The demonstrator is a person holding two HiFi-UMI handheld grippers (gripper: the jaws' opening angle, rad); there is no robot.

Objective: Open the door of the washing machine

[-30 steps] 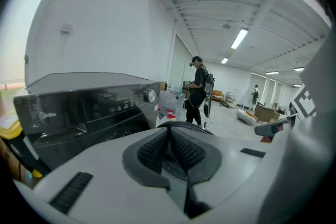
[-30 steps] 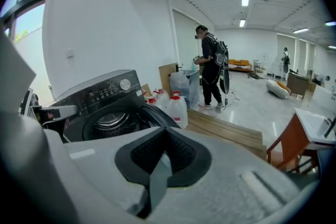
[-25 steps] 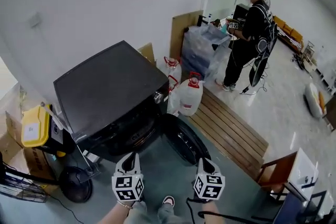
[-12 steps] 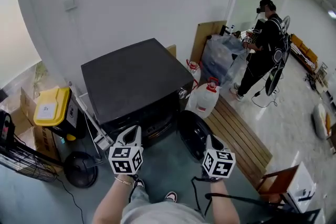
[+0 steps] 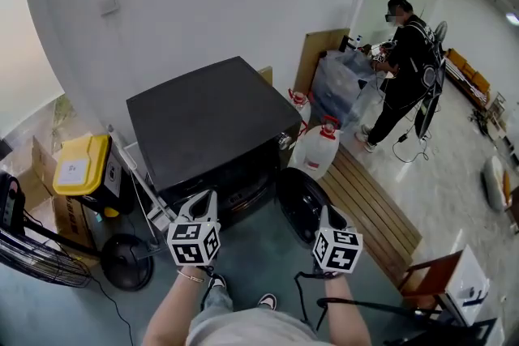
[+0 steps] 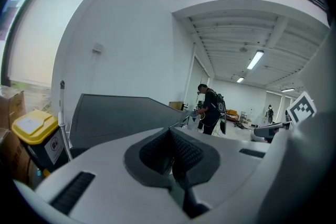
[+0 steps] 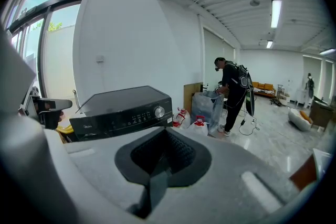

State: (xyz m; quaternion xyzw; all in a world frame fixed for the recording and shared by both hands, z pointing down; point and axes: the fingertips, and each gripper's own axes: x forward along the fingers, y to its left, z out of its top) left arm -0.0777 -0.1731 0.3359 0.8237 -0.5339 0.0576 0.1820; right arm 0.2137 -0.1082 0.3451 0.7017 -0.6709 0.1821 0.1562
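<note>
Left gripper (image 5: 203, 202): jaws closed together, nothing held. Right gripper (image 5: 331, 216): the same. The round door (image 5: 300, 202) already stands swung out from the washing machine (image 5: 203, 121), just ahead between both grippers and nearer the right one.

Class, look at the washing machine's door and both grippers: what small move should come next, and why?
Probably no reach at all: the round door already stands swung open beside the washing machine, and the left gripper and right gripper are both shut, empty and apart from it. I would simply lower them away.
</note>
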